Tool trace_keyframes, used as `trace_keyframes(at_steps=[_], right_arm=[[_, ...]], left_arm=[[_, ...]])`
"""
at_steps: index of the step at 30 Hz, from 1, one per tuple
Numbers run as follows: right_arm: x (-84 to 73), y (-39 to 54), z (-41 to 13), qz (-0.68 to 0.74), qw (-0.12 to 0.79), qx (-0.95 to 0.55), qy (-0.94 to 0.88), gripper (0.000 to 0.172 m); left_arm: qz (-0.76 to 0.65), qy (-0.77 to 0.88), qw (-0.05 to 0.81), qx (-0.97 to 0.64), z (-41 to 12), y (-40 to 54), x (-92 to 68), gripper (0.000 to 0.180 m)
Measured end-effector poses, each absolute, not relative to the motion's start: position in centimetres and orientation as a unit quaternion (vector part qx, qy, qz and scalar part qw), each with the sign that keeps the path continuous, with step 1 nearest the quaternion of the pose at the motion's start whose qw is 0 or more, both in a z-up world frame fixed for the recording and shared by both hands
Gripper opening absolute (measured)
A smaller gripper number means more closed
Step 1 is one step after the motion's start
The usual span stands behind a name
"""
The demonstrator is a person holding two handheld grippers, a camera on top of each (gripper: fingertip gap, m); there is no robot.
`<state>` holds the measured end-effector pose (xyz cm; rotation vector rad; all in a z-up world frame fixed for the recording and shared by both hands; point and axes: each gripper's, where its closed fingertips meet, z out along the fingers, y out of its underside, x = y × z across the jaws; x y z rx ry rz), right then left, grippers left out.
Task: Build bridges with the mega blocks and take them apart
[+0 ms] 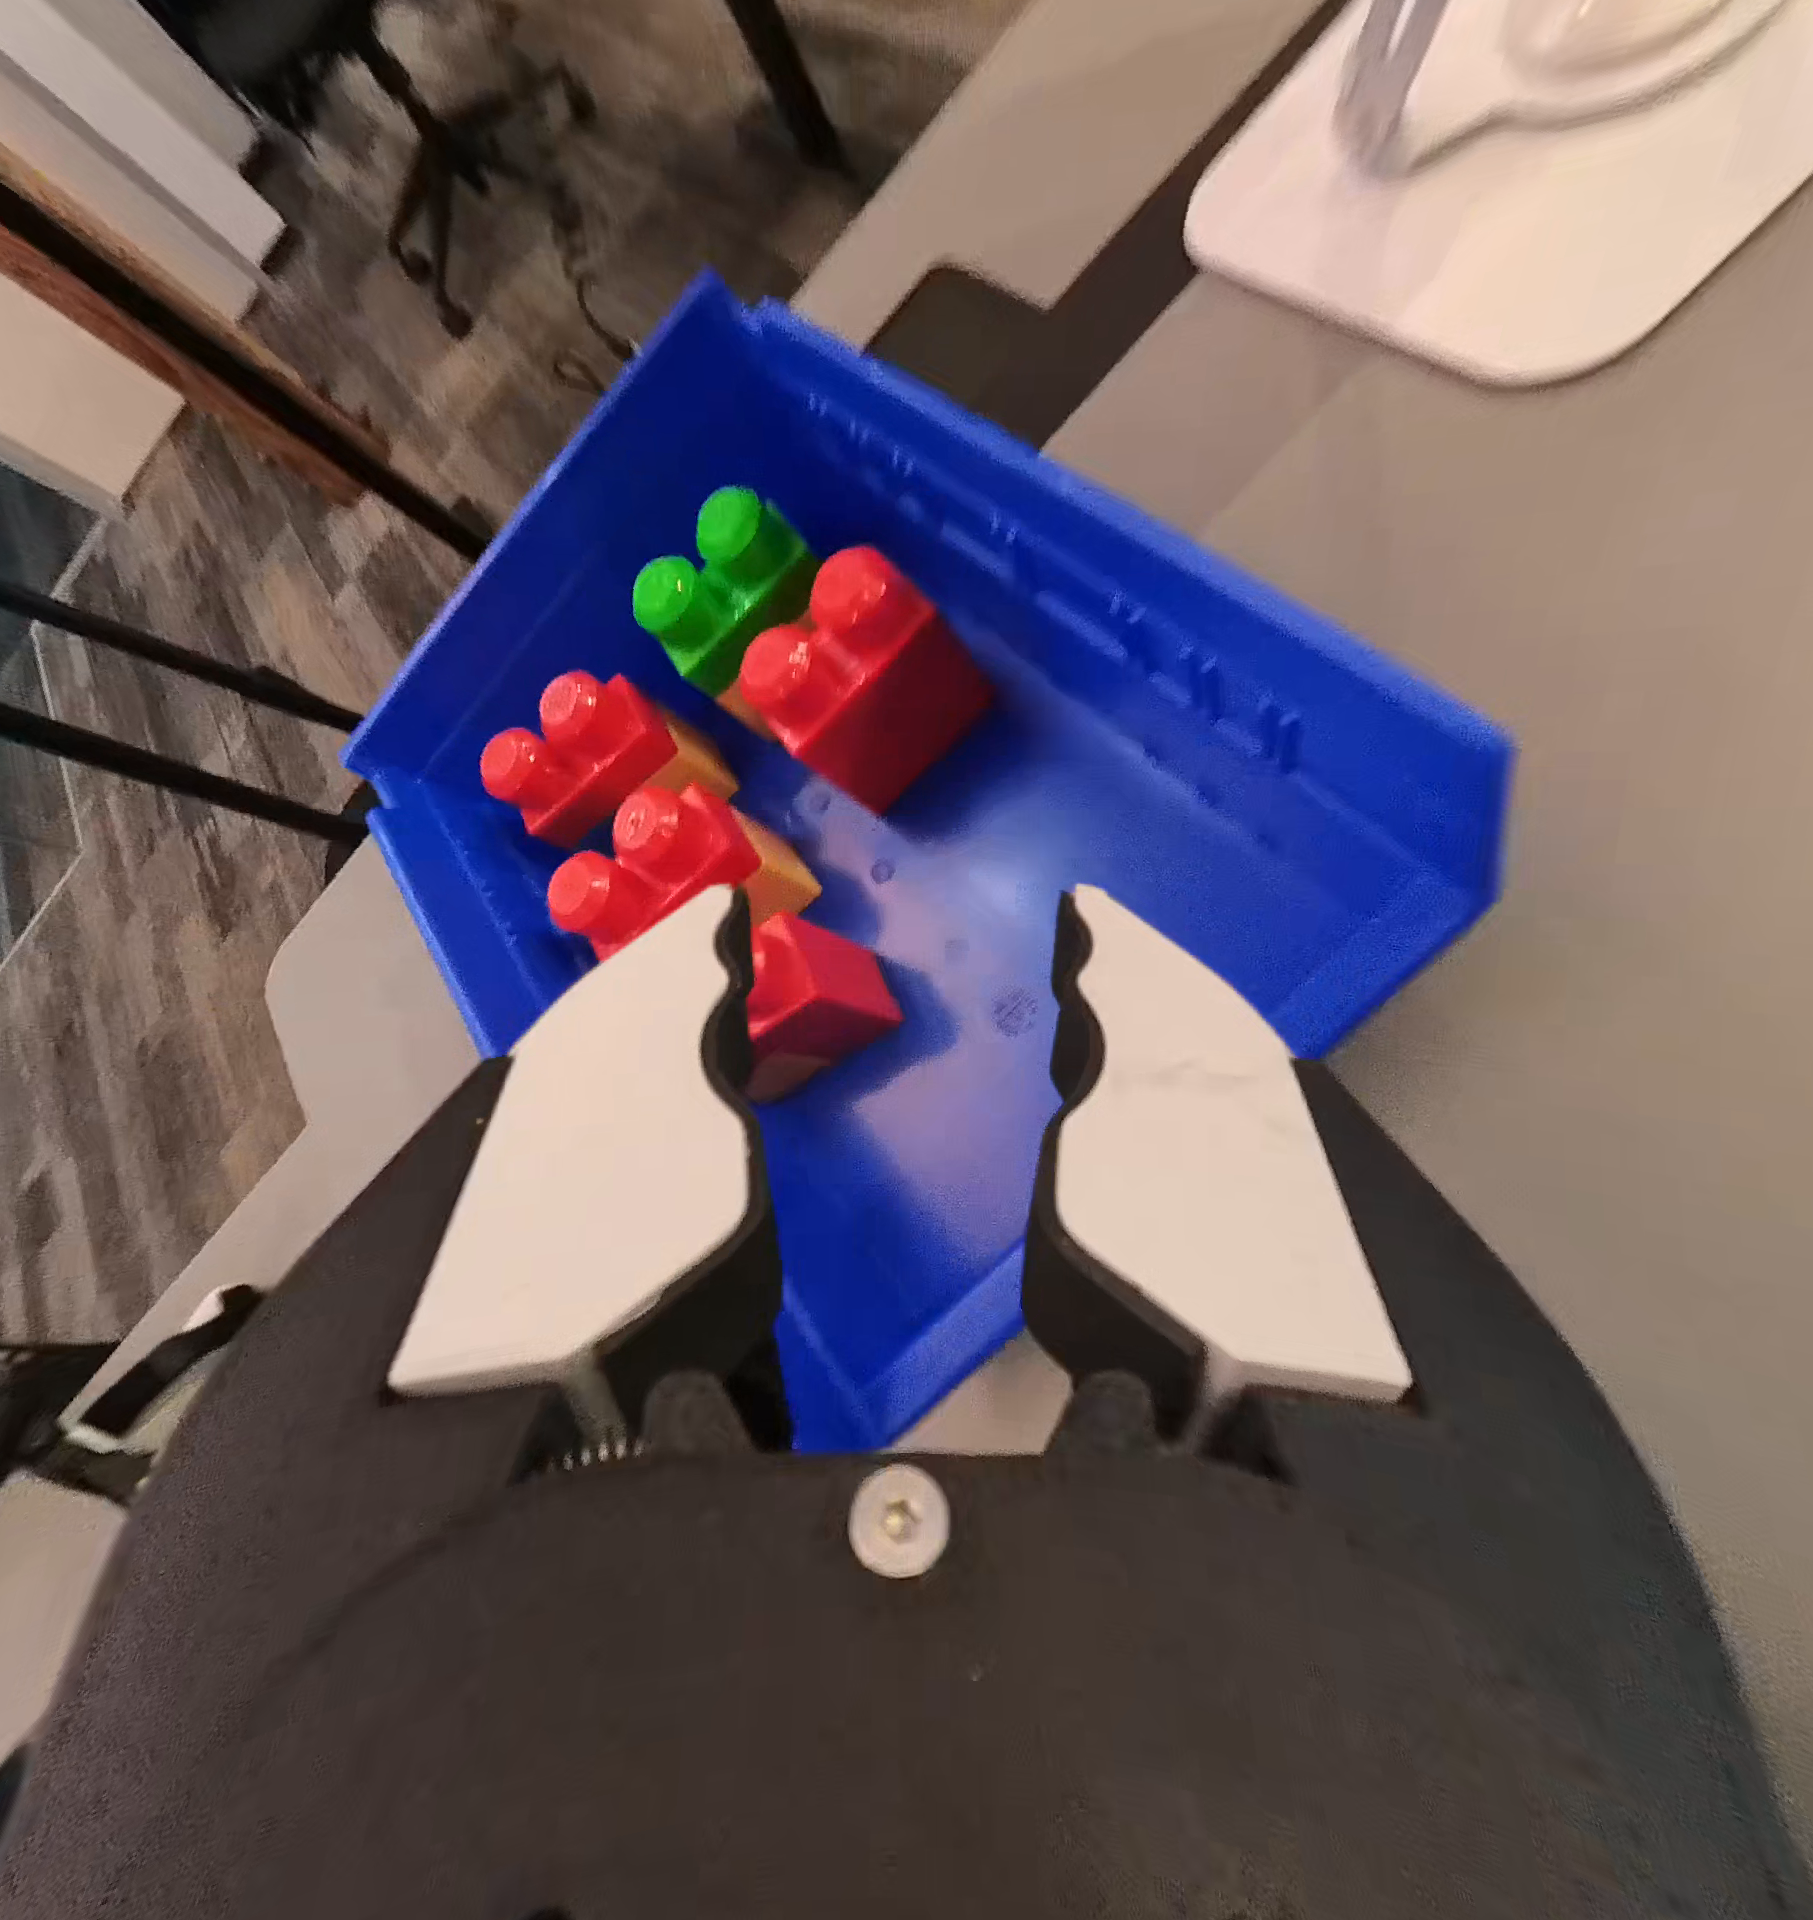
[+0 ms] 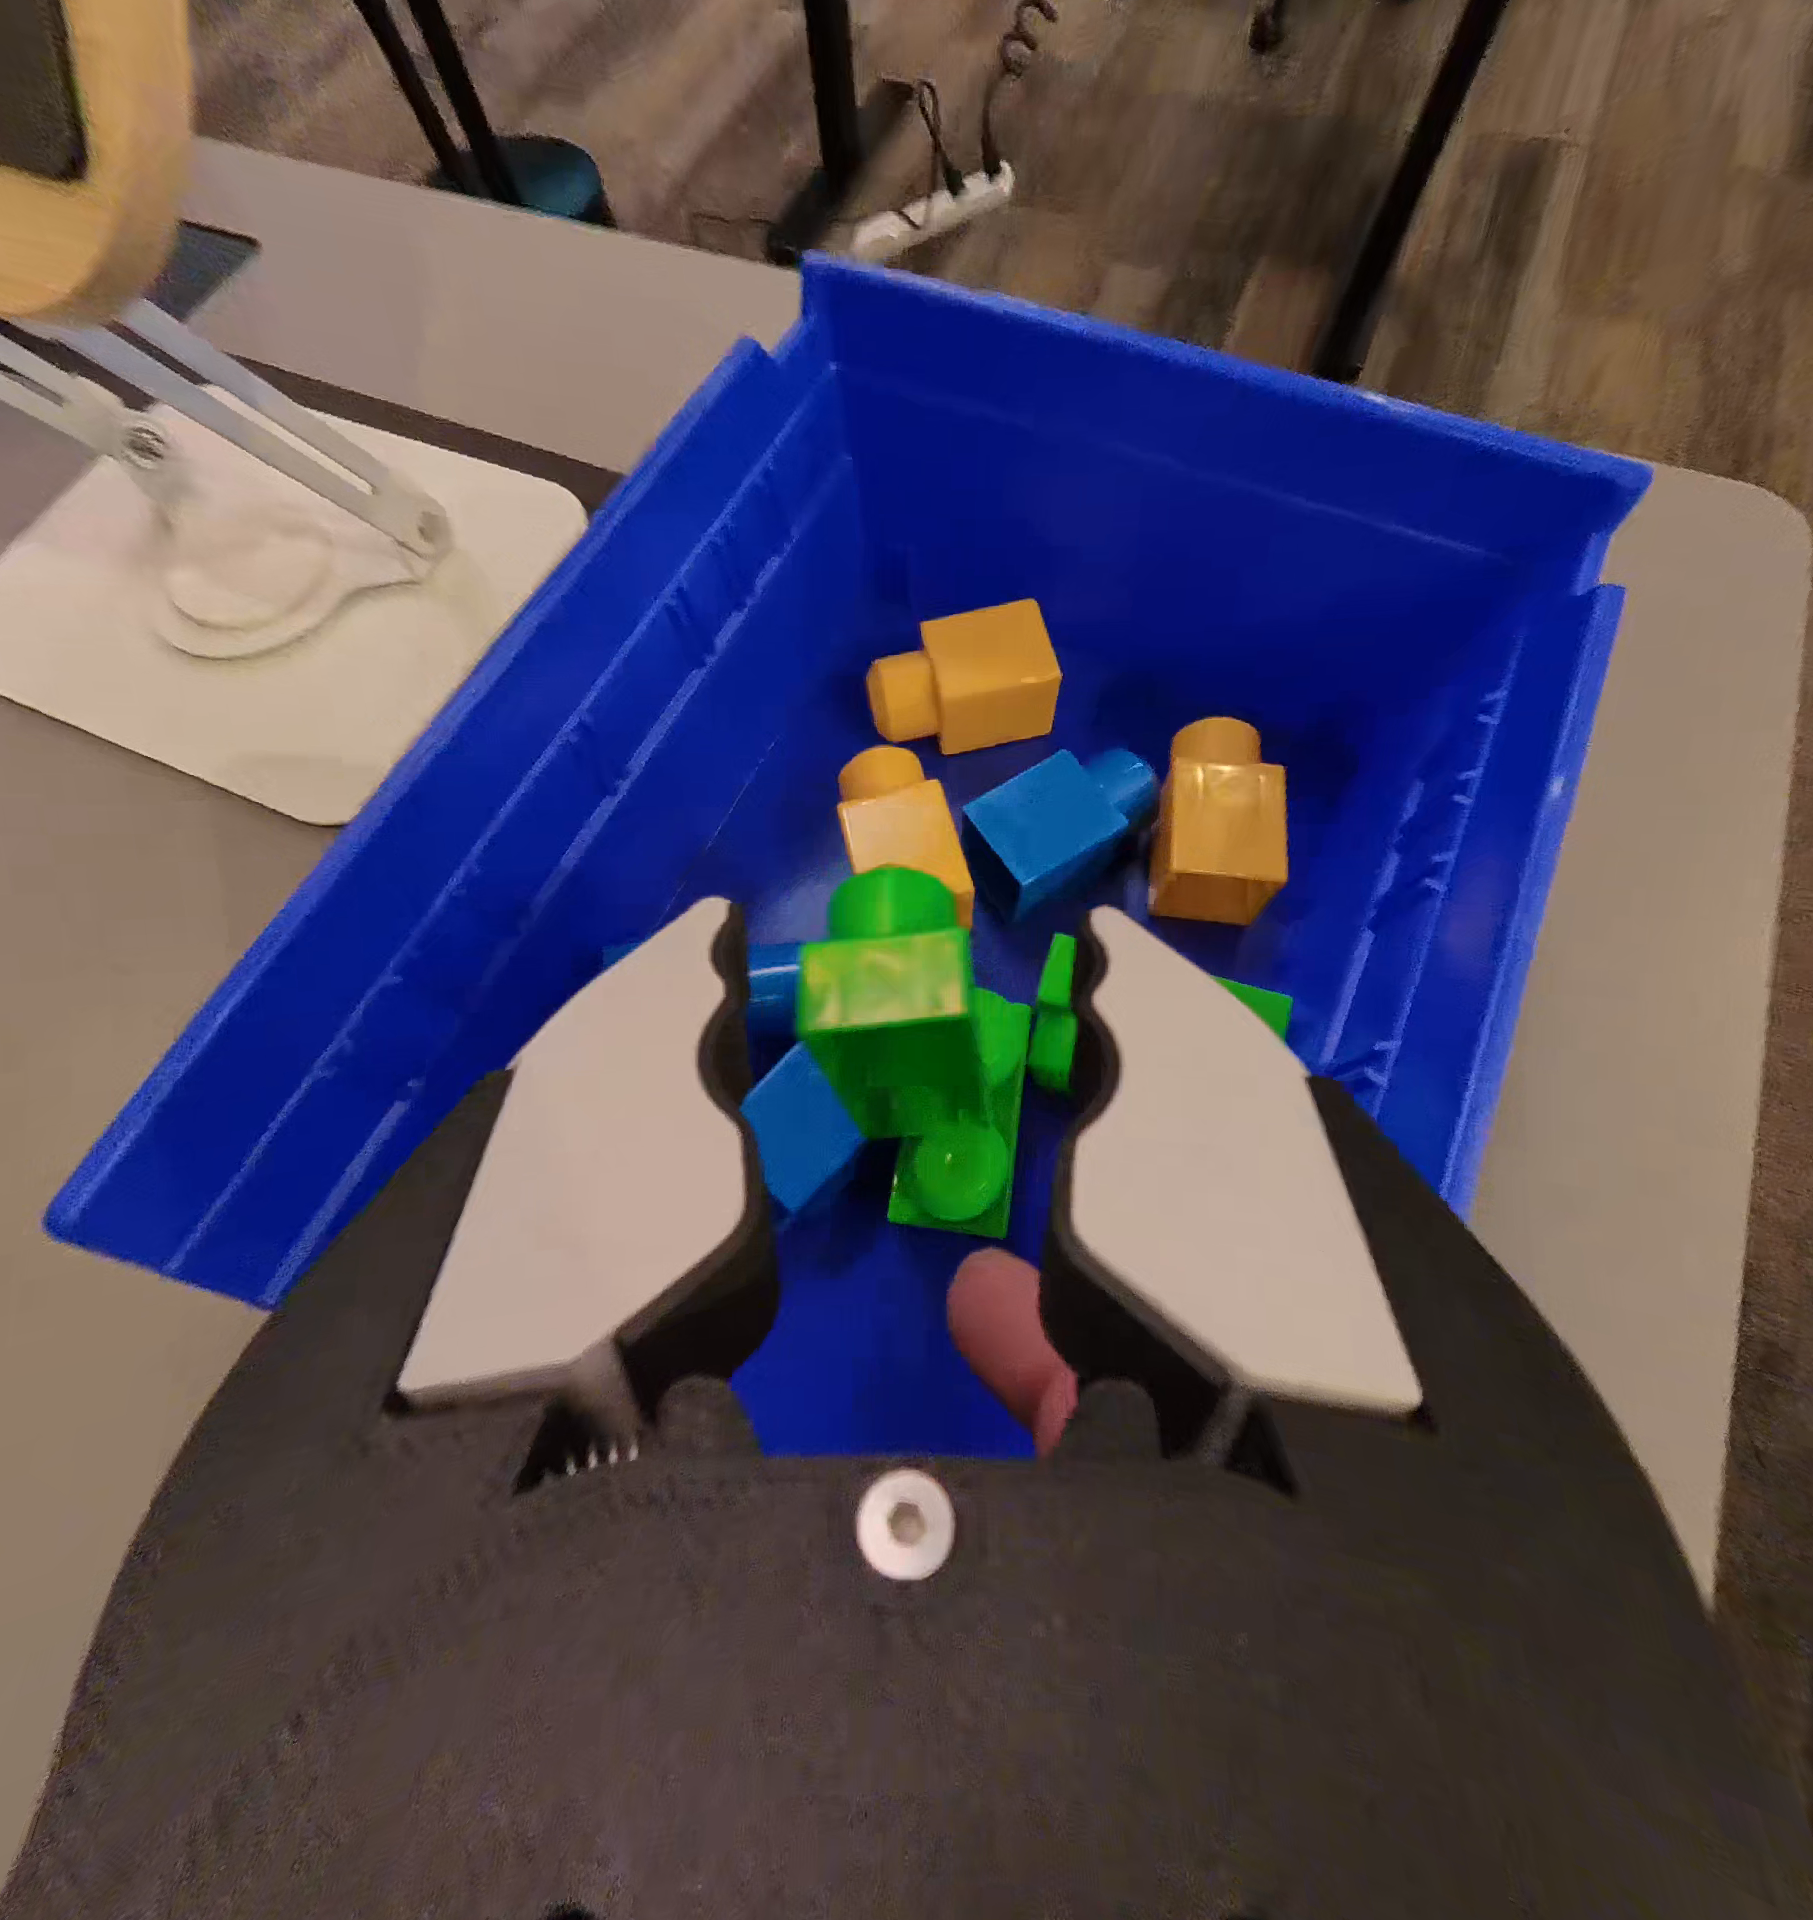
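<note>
I have both claws hovering over blue bins on the desk, each spread wide and gripping nothing. Below my left claw (image 1: 897, 914), a small red block (image 1: 814, 1003) lies loose on the bin (image 1: 1172, 675) floor, close by the left finger but unpinched; I judge it just dropped during teardown. It is tipped over, long axis slanting up-left. Below my right claw (image 2: 907, 930), a green block (image 2: 886, 1003) tops a jumbled pile, stud pointing away from me, touching neither pad.
</note>
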<state>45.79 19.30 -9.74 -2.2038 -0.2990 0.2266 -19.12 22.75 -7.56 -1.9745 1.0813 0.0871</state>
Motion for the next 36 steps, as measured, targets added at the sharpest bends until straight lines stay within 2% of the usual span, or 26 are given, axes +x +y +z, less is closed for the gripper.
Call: trace_keyframes(at_steps=[4,11,15,18,22,28,36], right_arm=[[45.2,19.2,-9.3,0.059,0.444,-0.883,-0.138,0.071],[42.2,17.9,-6.3,0.052,0.501,-0.845,-0.18,0.066],[40.5,17.2,-6.2,0.058,0.508,-0.836,-0.198,0.065],[39.7,17.1,-6.6,0.063,0.506,-0.835,-0.207,0.064],[39.0,17.1,-7.0,0.067,0.504,-0.834,-0.214,0.063],[38.1,17.0,-7.2,0.065,0.506,-0.829,-0.23,0.06],[37.2,16.8,-7.1,0.062,0.509,-0.822,-0.25,0.057]], left_arm=[[0.113,0.479,0.343,-0.8,-10.5,25.2,-21.7,0.06],[0.174,0.556,0.247,-0.774,-12.4,28.9,-24.7,0.061],[0.172,0.594,0.153,-0.771,-14.8,28.7,-25.8,0.059],[0.192,0.615,0.114,-0.757,-16.1,28.9,-26.1,0.056],[0.218,0.625,0.101,-0.743,-17.3,30.0,-26.1,0.062],[0.219,0.614,0.105,-0.751,-17.1,30.6,-25.9,0.049],[0.19,0.591,0.076,-0.78,-17.0,28.5,-25.6,0.044]])
